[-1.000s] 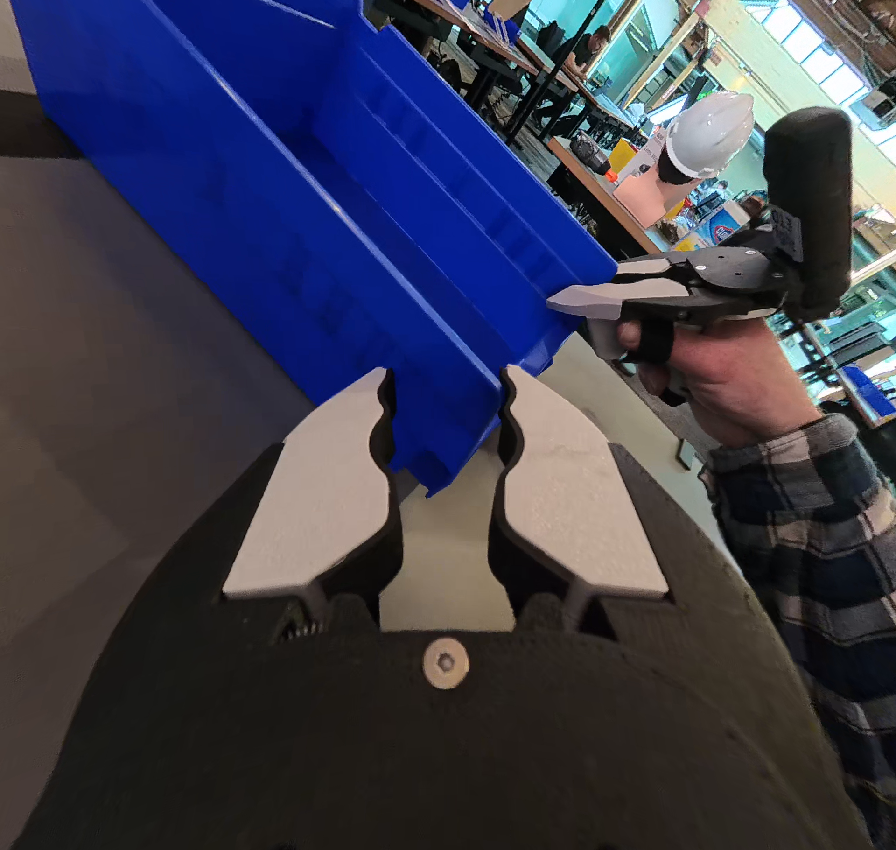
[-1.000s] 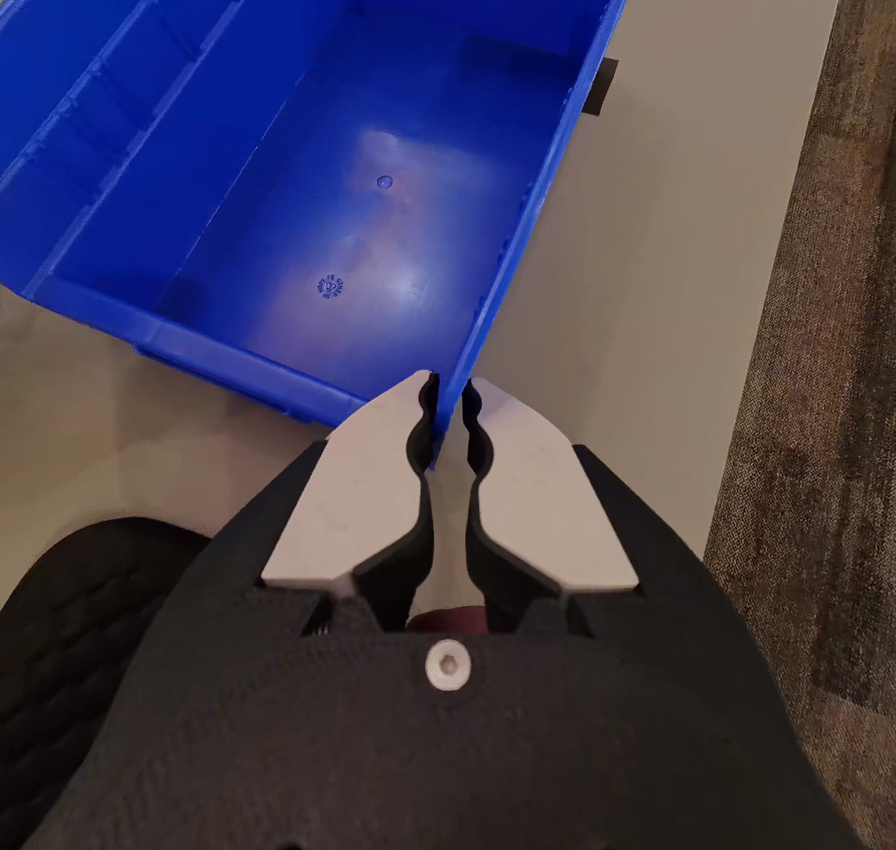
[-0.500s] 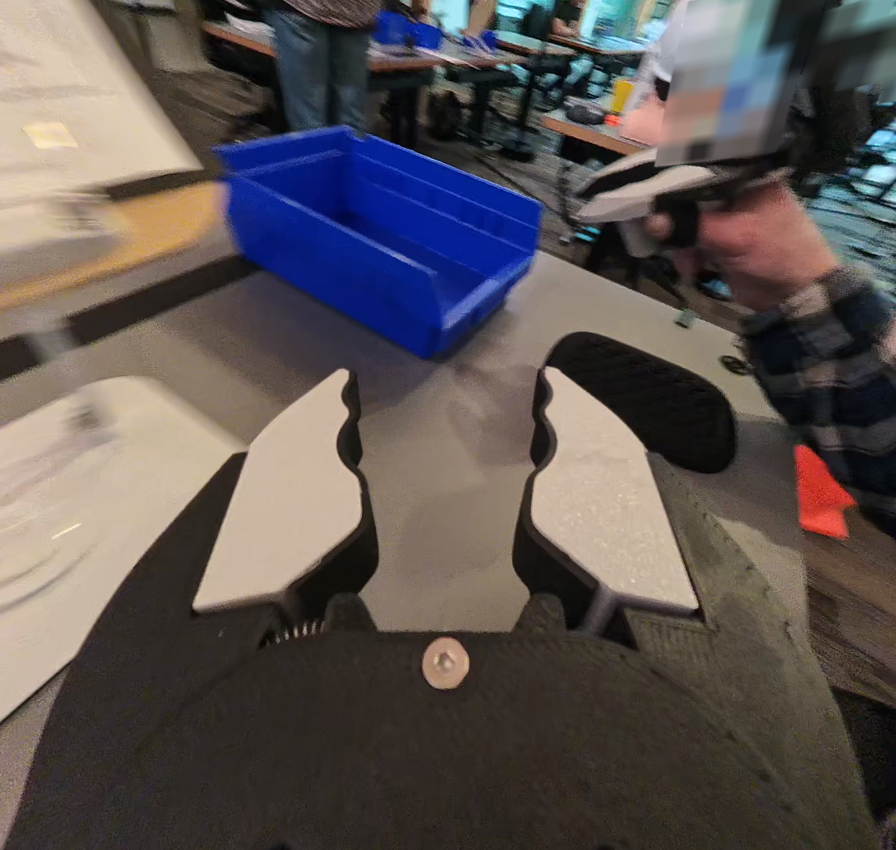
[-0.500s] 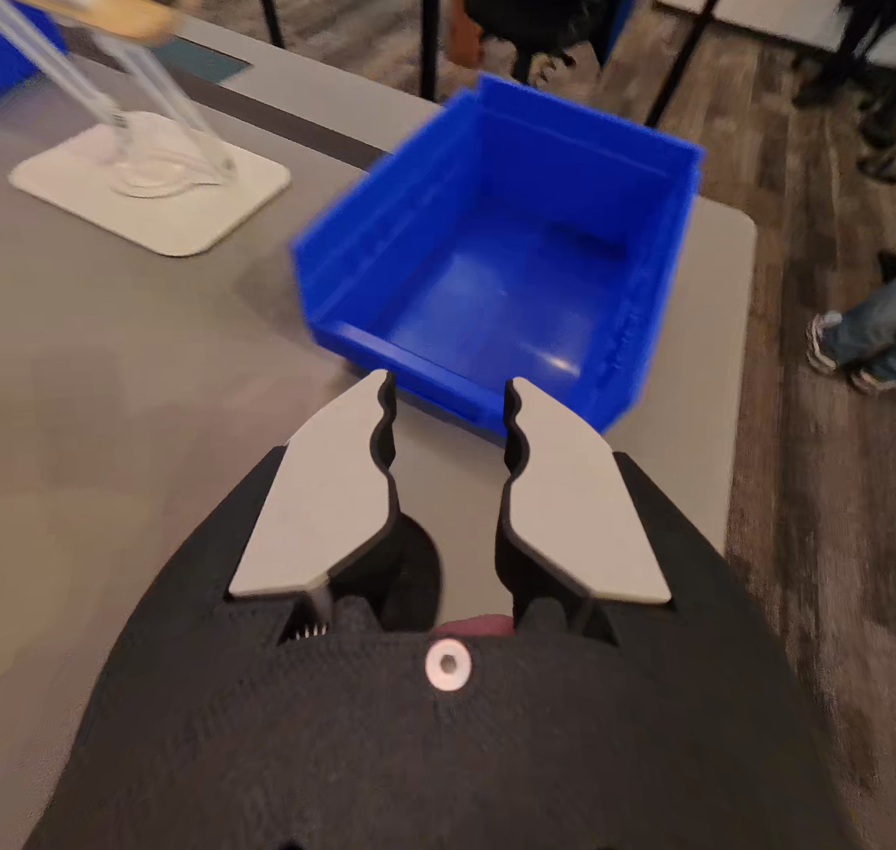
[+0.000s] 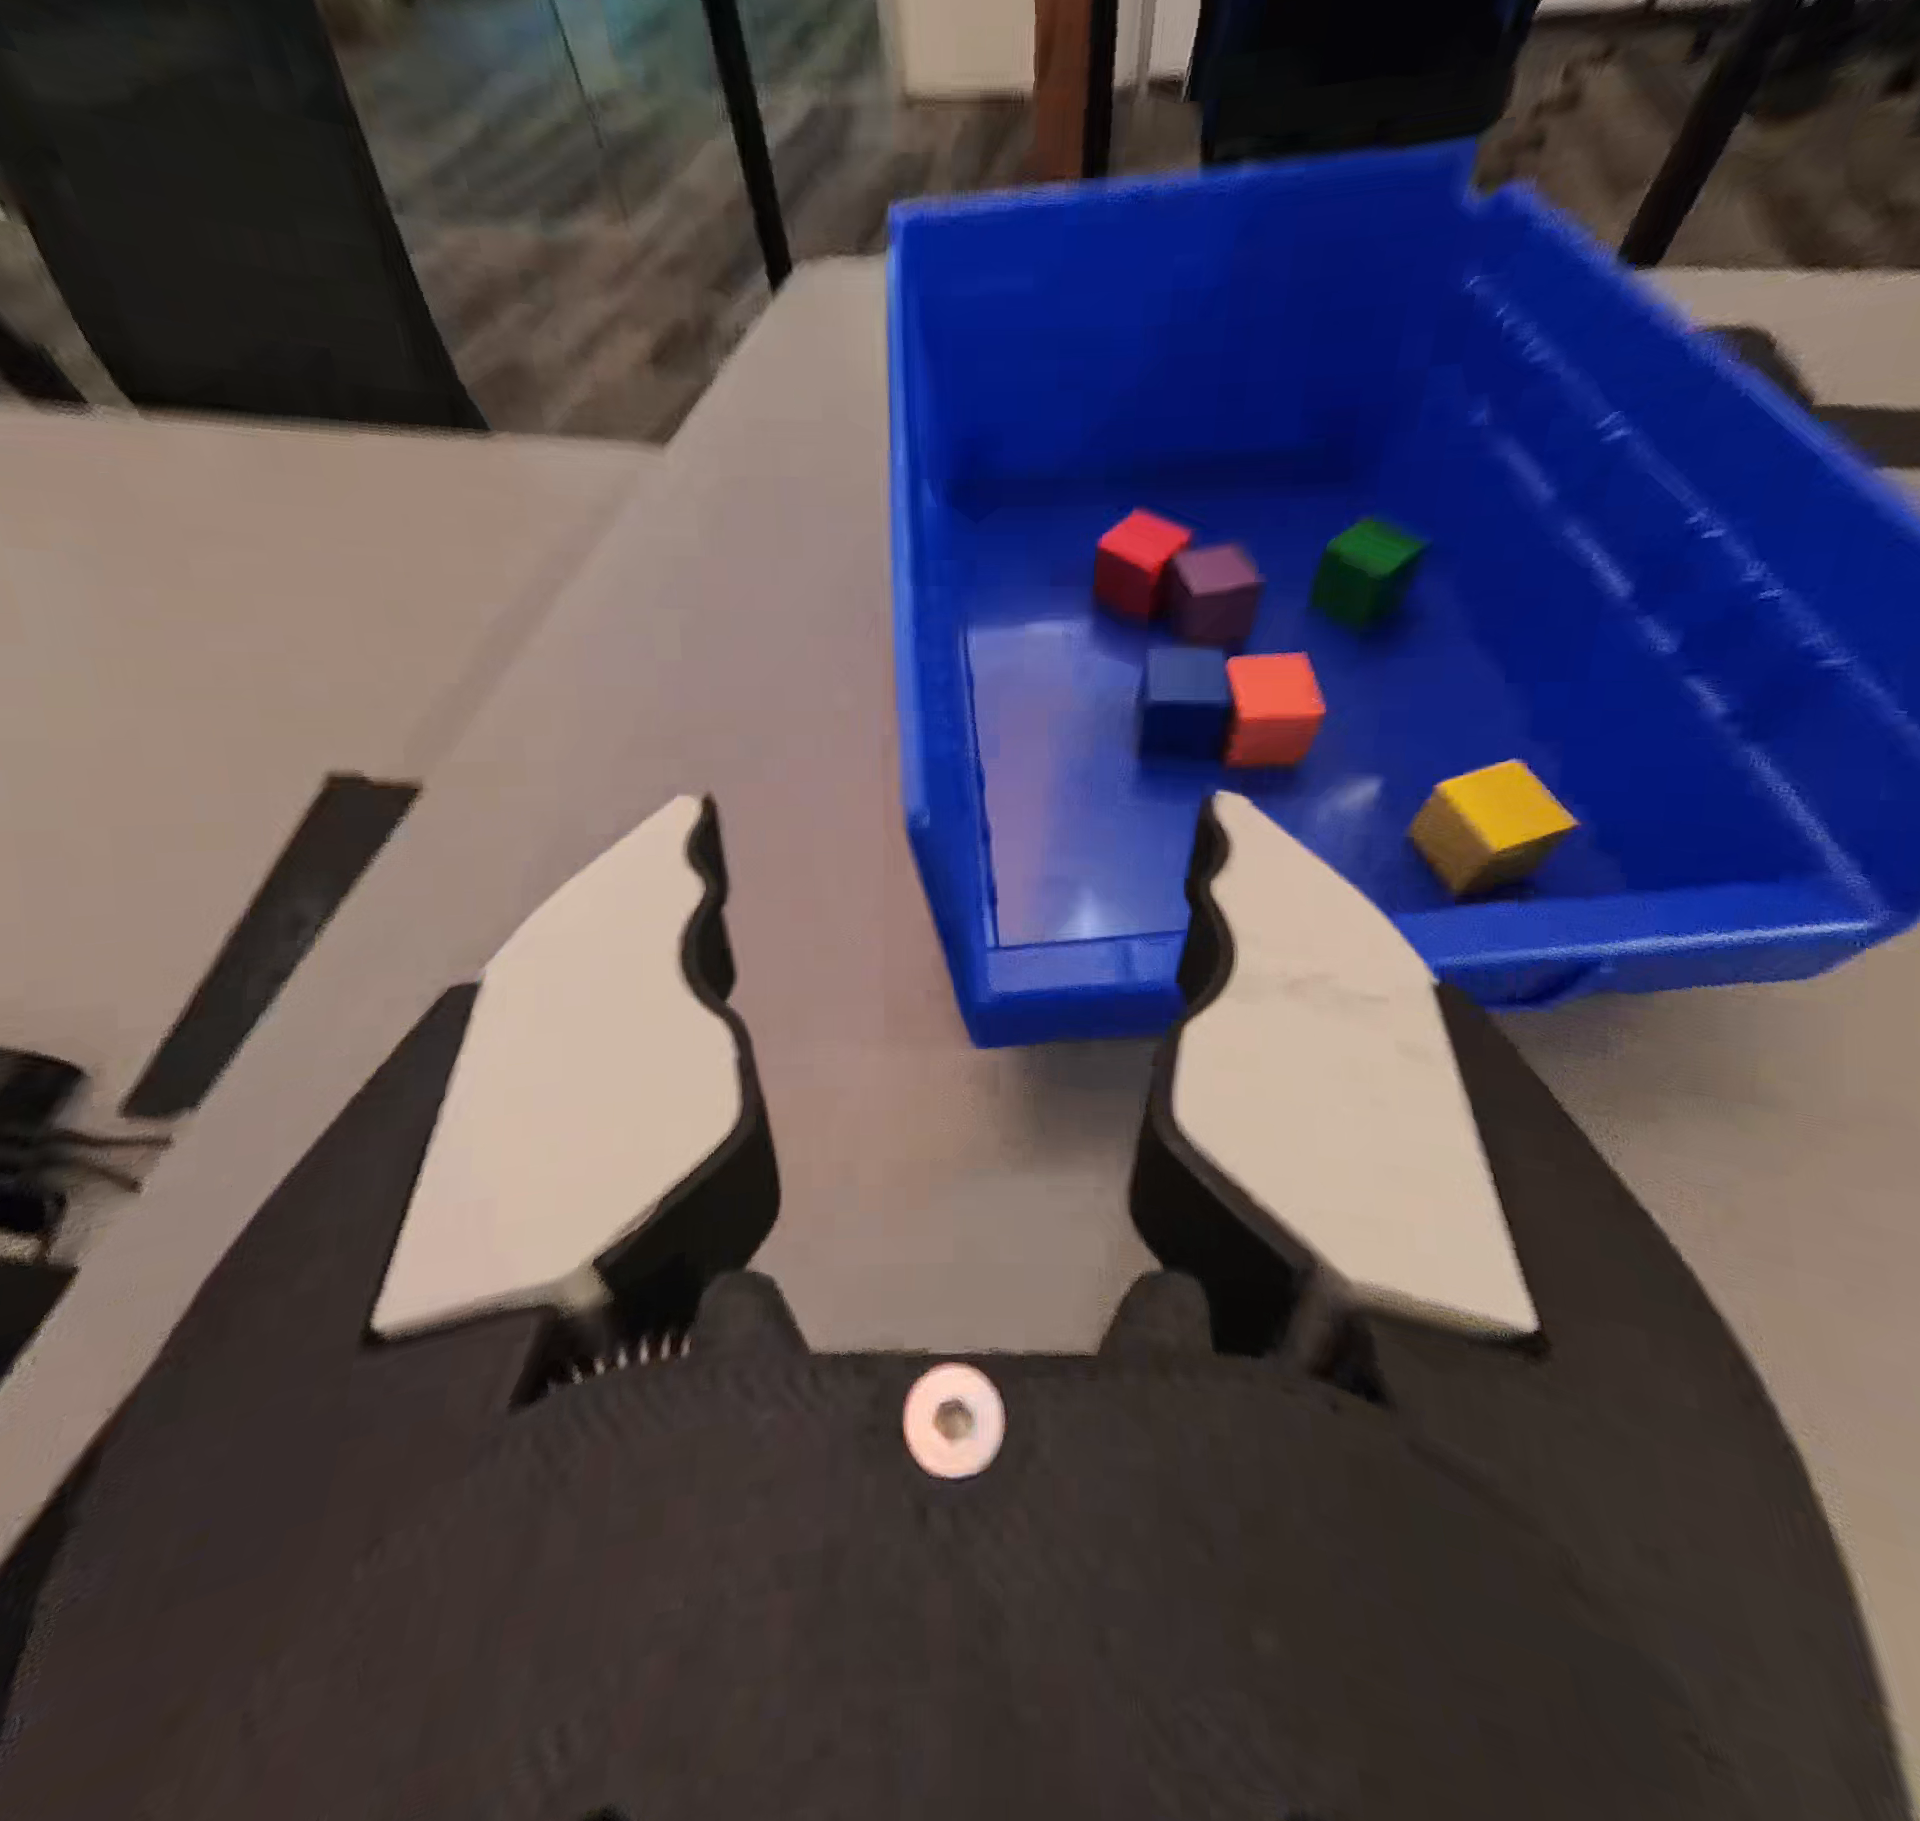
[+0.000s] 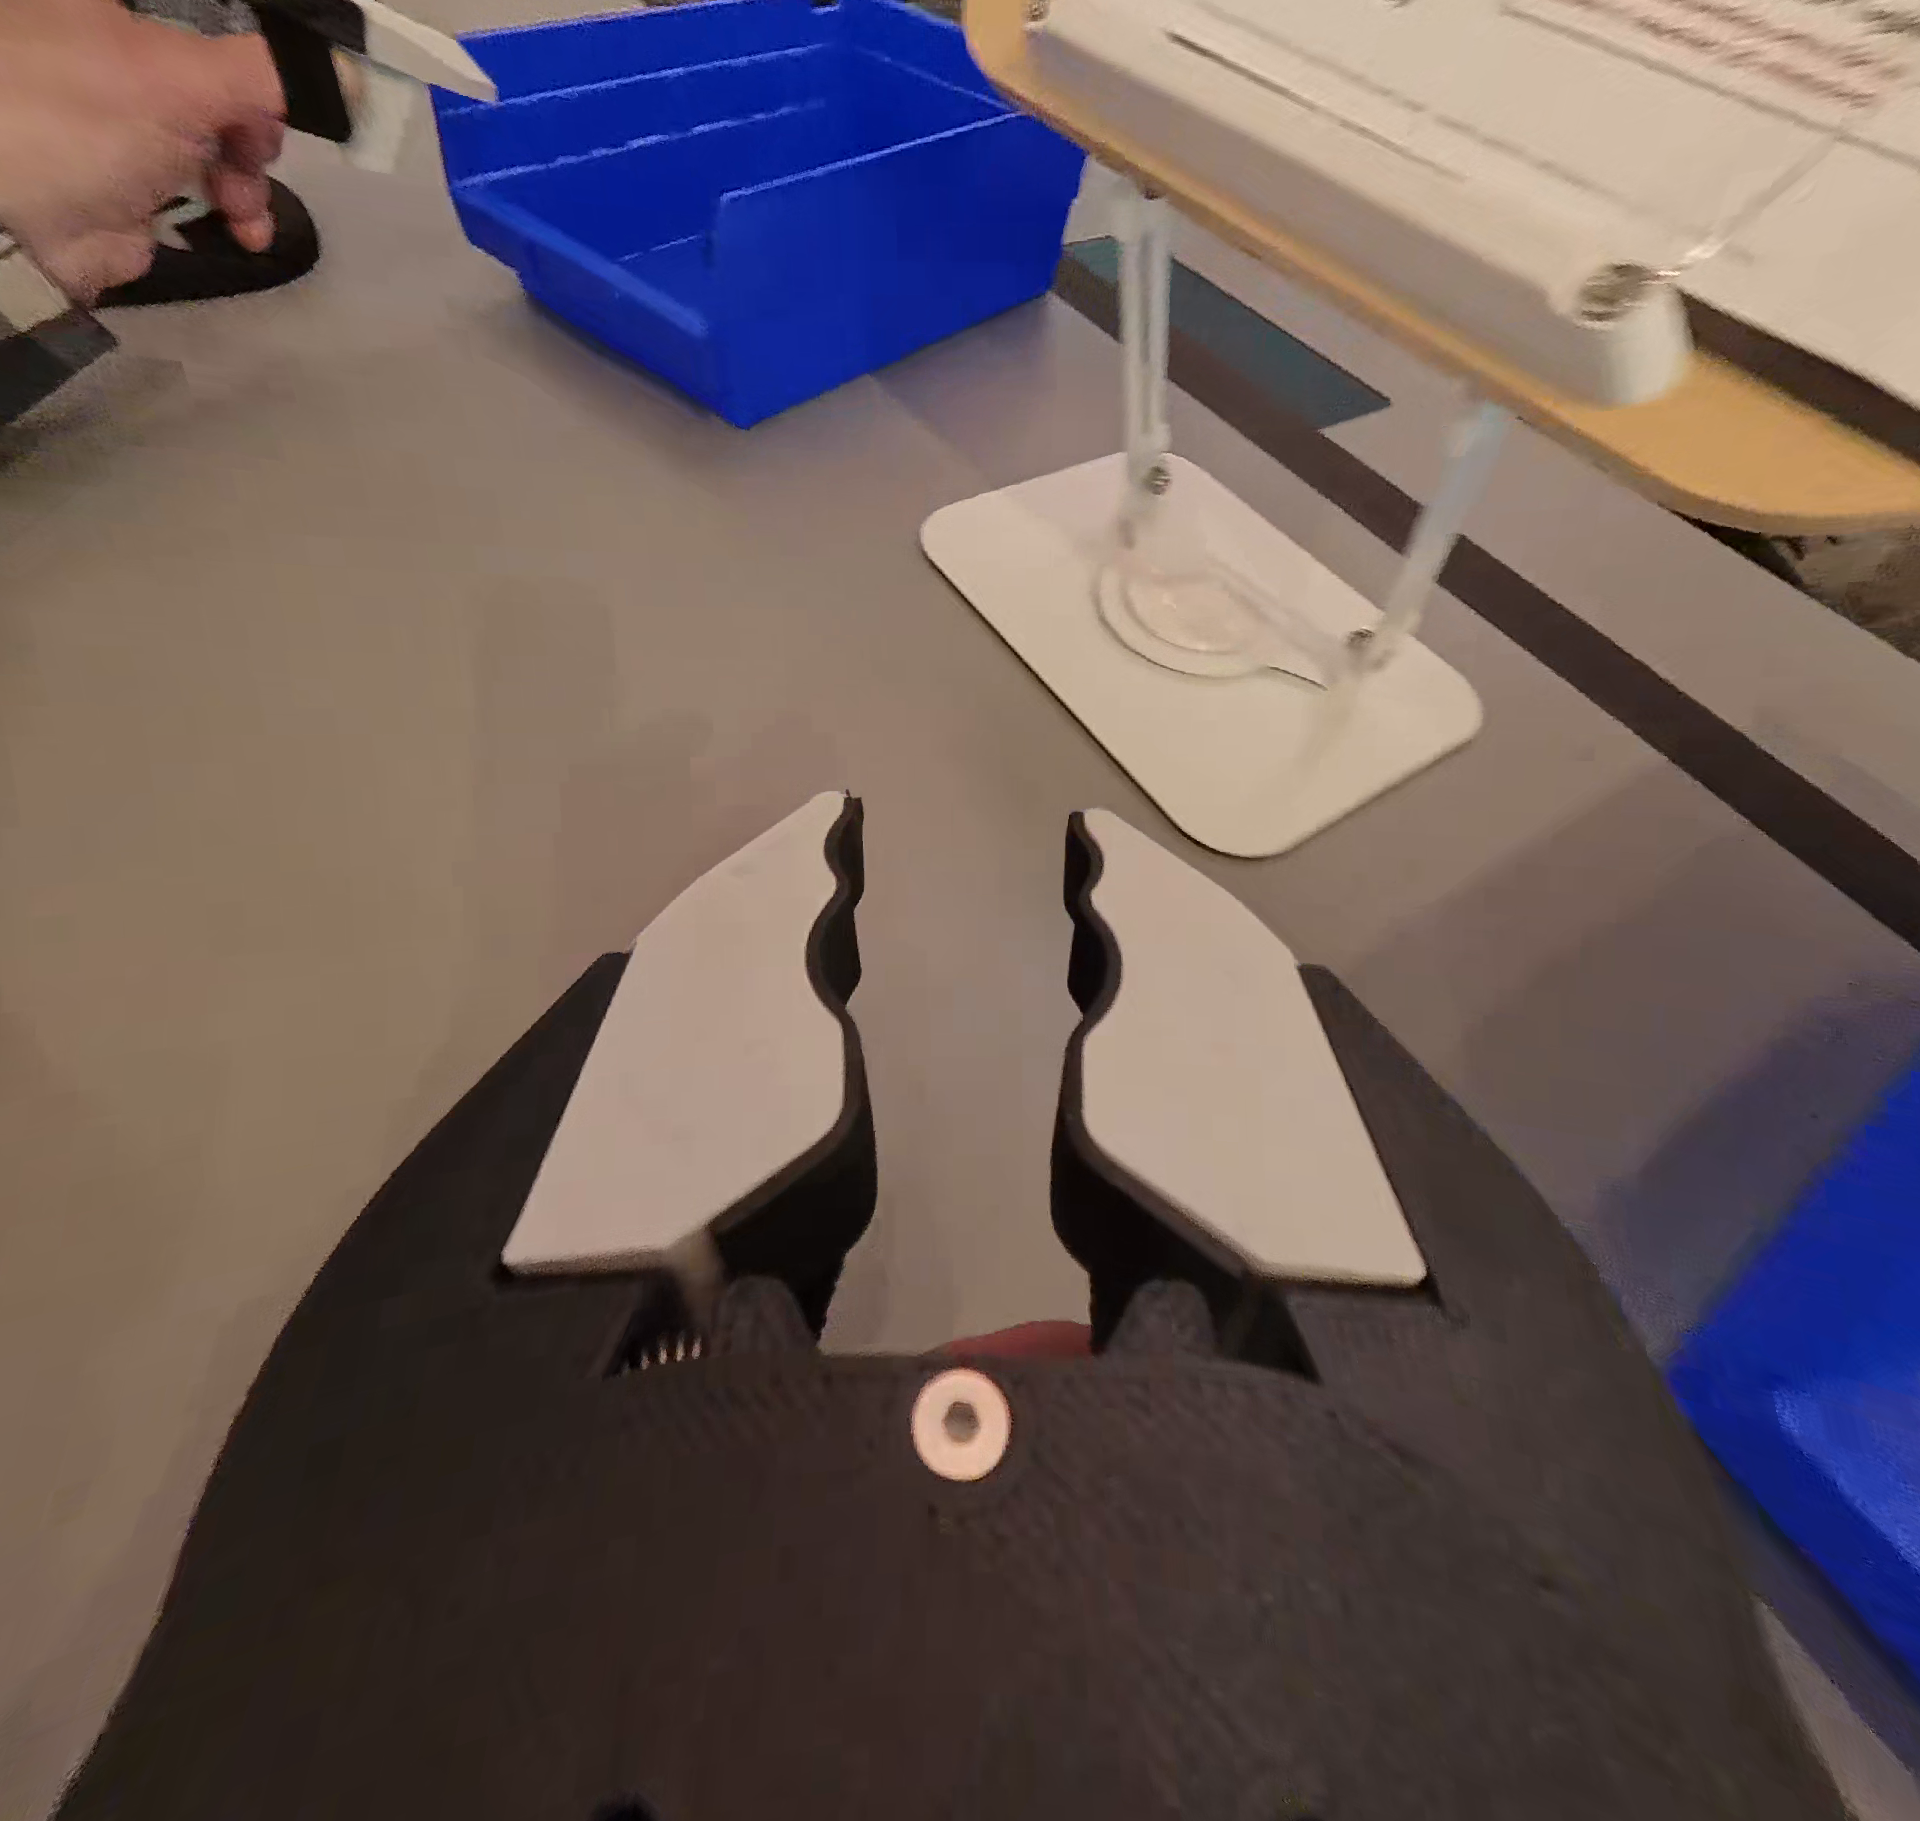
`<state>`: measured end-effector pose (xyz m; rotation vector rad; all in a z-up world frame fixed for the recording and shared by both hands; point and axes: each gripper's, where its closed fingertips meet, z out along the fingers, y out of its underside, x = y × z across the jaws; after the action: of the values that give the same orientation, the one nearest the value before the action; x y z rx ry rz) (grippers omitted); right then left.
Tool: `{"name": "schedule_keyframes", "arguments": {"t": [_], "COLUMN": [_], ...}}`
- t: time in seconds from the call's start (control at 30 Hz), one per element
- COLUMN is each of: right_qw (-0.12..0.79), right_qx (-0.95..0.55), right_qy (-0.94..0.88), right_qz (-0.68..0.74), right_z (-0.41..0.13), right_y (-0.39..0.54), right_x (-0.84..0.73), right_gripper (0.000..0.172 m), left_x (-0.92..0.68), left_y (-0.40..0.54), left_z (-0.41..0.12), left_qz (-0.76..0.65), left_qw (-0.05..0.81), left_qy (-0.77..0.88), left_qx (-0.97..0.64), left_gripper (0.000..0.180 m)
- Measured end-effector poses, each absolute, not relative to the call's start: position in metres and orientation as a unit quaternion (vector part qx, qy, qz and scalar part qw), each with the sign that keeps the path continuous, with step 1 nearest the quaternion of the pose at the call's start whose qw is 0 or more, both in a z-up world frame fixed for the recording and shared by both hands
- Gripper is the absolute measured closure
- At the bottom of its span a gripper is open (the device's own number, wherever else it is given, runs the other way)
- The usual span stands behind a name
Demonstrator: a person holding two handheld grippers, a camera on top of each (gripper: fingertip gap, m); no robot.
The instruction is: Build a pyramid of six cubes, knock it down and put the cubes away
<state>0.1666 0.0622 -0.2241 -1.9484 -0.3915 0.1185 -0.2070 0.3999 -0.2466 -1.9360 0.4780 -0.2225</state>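
In the left wrist view a blue bin stands on the grey table. In it lie a red cube, a purple cube, a green cube, a dark blue cube, an orange cube and a yellow cube. My left gripper is wide open and empty, just short of the bin's front left corner. My right gripper is open and empty above bare table. The left gripper also shows at the top left of the right wrist view, in a hand.
In the right wrist view a blue bin stands far ahead. A stand with a white base carries a tilted board with paper on the right. Part of another blue bin is close at the lower right. A black strip marks the table. Some 50 cm of space lies between my two pairs of fingers.
Both grippers have let go of the empty bin's wall and drawn back from it. The left gripper swung round to a bin holding cubes and opened wide. The right gripper's fingers opened.
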Motion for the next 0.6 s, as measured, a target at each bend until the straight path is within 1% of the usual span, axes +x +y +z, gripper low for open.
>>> {"name": "schedule_keyframes", "arguments": {"t": [0.03, 0.07, 0.13, 0.27, 0.3, 0.33, 0.6], "right_qw": [0.541, 0.536, 0.528, 0.513, 0.512, 0.513, 0.511], "right_qx": [-0.822, -0.824, -0.828, -0.836, -0.837, -0.836, -0.836], "right_qy": [-0.169, -0.171, -0.172, -0.182, -0.183, -0.183, -0.186], "right_qz": [0.054, 0.059, 0.073, 0.069, 0.069, 0.068, 0.071], "right_z": [-0.229, -0.234, -0.245, -0.261, -0.263, -0.264, -0.275], "right_y": [0.069, 0.076, 0.085, 0.093, 0.094, 0.094, 0.094], "right_x": [0.159, 0.153, 0.143, 0.139, 0.139, 0.141, 0.15], "right_gripper": [0.134, 0.134, 0.134, 0.135, 0.135, 0.136, 0.137], "left_x": [-0.21, -0.214, -0.211, -0.195, -0.192, -0.193, -0.202], "left_y": [0.406, 0.412, 0.421, 0.43, 0.433, 0.436, 0.474], "left_z": [-0.254, -0.258, -0.266, -0.291, -0.289, -0.289, -0.29], "left_qz": [-0.09, -0.071, -0.084, -0.124, -0.139, -0.139, -0.159], "left_qw": [0.529, 0.531, 0.523, 0.461, 0.462, 0.461, 0.438], "left_qy": [0.194, 0.195, 0.2, 0.232, 0.232, 0.23, 0.217], "left_qx": [-0.821, -0.822, -0.825, -0.848, -0.844, -0.846, -0.858], "left_gripper": [0.091, 0.092, 0.113, 0.154, 0.17, 0.177, 0.179]}}
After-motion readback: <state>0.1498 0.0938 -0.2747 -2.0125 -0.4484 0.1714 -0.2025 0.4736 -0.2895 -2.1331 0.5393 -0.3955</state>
